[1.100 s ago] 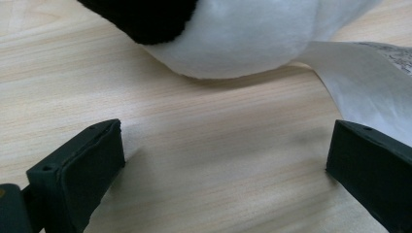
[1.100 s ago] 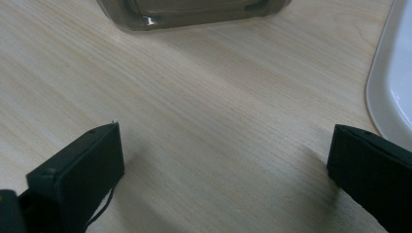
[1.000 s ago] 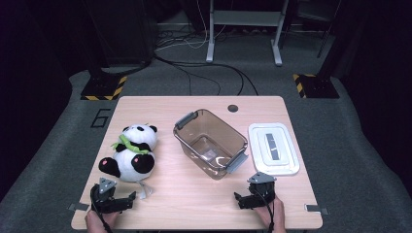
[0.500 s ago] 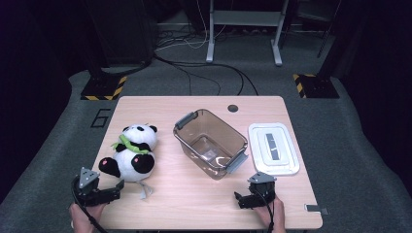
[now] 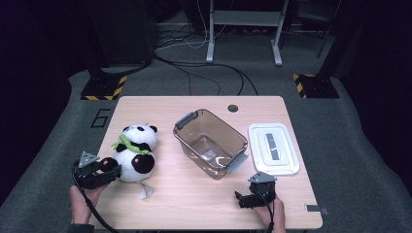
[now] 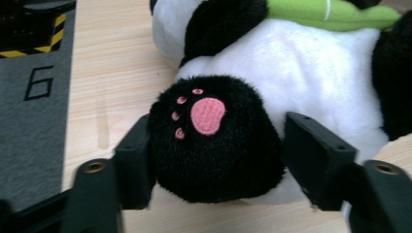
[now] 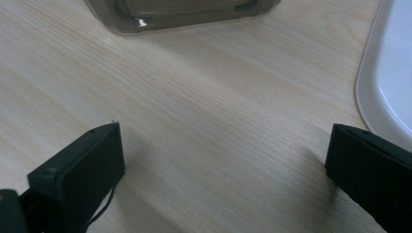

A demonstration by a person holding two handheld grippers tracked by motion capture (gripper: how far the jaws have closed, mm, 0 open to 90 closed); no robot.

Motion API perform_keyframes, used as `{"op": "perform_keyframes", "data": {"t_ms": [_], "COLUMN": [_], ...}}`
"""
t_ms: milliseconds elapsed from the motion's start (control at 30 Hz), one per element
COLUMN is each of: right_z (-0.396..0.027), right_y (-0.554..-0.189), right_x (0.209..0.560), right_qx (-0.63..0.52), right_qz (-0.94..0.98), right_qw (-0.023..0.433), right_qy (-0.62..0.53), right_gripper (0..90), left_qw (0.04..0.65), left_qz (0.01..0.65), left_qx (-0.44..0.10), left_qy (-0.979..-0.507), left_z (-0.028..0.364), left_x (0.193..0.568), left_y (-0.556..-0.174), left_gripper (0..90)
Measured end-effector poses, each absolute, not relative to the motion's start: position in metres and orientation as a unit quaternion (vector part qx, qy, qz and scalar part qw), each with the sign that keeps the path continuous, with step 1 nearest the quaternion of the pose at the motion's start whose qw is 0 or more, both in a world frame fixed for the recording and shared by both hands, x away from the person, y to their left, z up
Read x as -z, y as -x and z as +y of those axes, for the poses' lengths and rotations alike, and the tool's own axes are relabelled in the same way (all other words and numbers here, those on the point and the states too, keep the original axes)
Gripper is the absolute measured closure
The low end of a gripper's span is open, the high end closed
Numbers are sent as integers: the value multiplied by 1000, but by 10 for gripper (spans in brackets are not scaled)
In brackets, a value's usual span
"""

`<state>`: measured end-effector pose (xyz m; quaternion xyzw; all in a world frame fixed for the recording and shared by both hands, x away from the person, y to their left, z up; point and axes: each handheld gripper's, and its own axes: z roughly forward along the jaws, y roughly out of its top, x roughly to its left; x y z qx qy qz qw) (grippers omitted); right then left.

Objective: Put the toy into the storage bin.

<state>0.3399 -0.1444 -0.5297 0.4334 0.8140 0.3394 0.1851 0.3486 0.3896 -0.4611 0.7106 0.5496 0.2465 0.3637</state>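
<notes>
Plush black-and-white panda toy lies near the left edge of the pale wooden bench, its head cut off in the left gripper view. Left gripper has just been closing around one black paw; whether both pads press is hard to tell. Right gripper stands spread over bare wood near the front edge.

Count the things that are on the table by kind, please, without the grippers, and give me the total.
Plush panda: 1
Clear brown bin: 1
White lid: 1
Total: 3
</notes>
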Motion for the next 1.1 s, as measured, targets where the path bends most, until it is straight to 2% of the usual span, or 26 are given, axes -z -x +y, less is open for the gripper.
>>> {"op": "perform_keyframes", "data": {"t_ms": [167,333,733,1100], "right_z": [-145,-145,-145,-145], "right_y": [-340,-340,-340,-340], "right_x": [530,530,530,530], "right_qx": [-338,-338,-339,-339], "right_qz": [812,812,813,811], "right_qw": [185,185,188,188], "right_qy": [-437,-437,-435,-438], "right_gripper": [0,0,3,4], "left_qw": [385,402,427,441], "left_qz": [553,553,562,543], "left_qx": [-244,-242,-228,-212], "left_qy": [-697,-688,-671,-682], "left_z": [390,387,377,342], "left_x": [461,462,461,455], "left_y": [-341,-337,-327,-307], "left_gripper": [506,578,596,593]}}
